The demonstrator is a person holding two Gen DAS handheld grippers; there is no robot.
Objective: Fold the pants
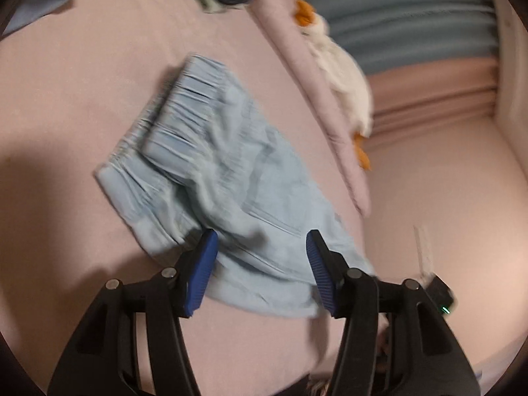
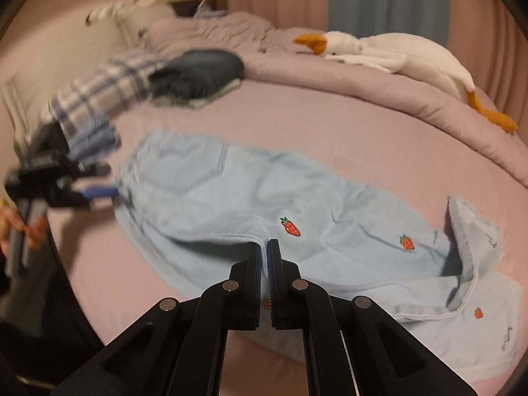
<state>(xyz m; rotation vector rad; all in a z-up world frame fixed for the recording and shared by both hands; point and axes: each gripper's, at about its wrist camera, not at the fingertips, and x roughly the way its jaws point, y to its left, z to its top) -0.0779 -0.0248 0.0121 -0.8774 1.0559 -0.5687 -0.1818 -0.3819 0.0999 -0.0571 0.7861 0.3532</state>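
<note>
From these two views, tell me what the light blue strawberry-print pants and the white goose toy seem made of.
Light blue strawberry-print pants: soft matte woven cloth, probably cotton; it creases finely, with stitched seams and small strawberry motifs. White goose toy: plush, fuzzy matte pile, likely synthetic, with orange beak and feet.

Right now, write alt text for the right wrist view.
The right gripper is shut on the near edge of light blue pants with strawberry prints, spread on a pink bed. A plush goose lies behind.
</note>
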